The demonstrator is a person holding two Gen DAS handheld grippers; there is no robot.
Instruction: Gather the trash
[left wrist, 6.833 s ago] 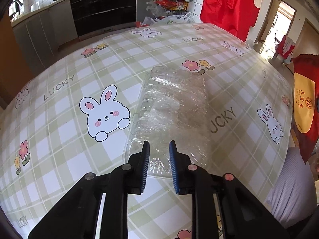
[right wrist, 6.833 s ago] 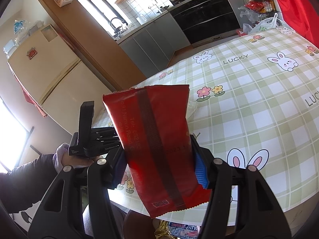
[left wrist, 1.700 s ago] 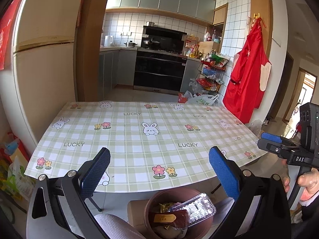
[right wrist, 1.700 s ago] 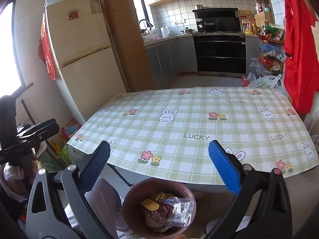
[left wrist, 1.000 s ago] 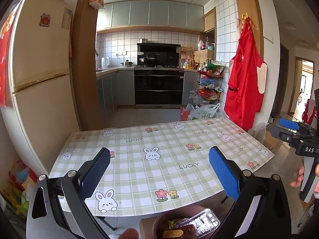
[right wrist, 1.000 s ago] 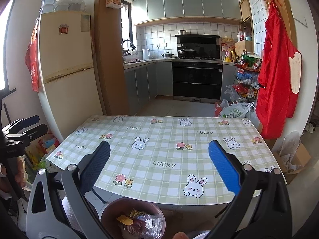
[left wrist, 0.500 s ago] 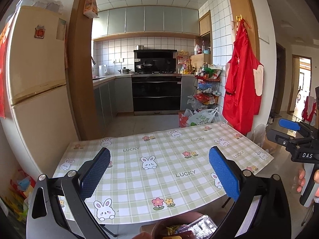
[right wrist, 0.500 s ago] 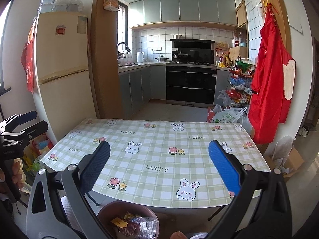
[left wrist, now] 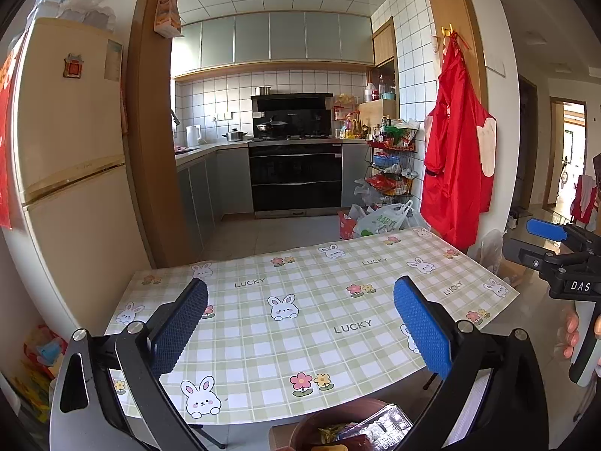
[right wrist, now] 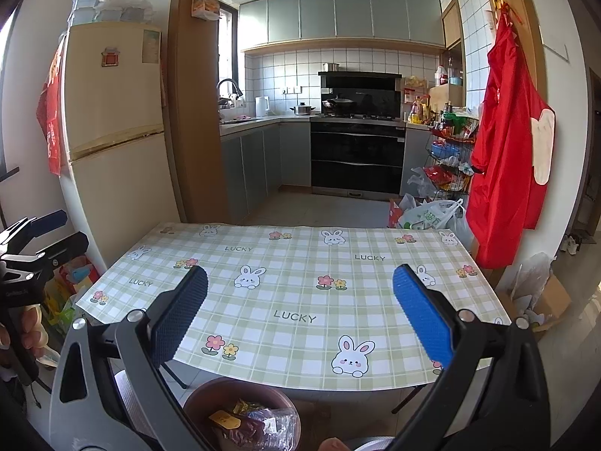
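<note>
Both grippers empty: left gripper (left wrist: 300,329) & right gripper (right wrist: 300,321) spread wide above the table (right wrist: 300,300). Wrappers sit in the brown bin (right wrist: 203,394) below.

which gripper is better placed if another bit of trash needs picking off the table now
Neither has a clear edge. The left gripper and right gripper are both open, empty and held back from the table, whose checked cloth shows no trash. The wrappers already lie in the brown bin below its near edge.
</note>
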